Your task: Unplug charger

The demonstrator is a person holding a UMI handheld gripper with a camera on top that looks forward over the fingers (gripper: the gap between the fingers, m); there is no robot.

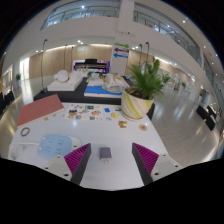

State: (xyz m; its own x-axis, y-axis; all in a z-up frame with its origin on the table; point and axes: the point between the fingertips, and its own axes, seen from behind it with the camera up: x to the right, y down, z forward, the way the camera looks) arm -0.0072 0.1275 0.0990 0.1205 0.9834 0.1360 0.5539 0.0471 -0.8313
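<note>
Gripper (108, 160) above a white surface (120, 140), jaws apart and empty. The charger (105, 153), a small dark block, lies flat between the fingers, slightly nearer the left finger, long axis running roughly along the approach line.

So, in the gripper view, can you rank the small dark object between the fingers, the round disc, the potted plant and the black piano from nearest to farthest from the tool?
1. Small dark object: between the tool fingers, on the white table; fingers open.
2. Round disc: just ahead, to the left.
3. Potted plant: at the table's far right.
4. Black piano: well beyond the table, in the hall.
</note>
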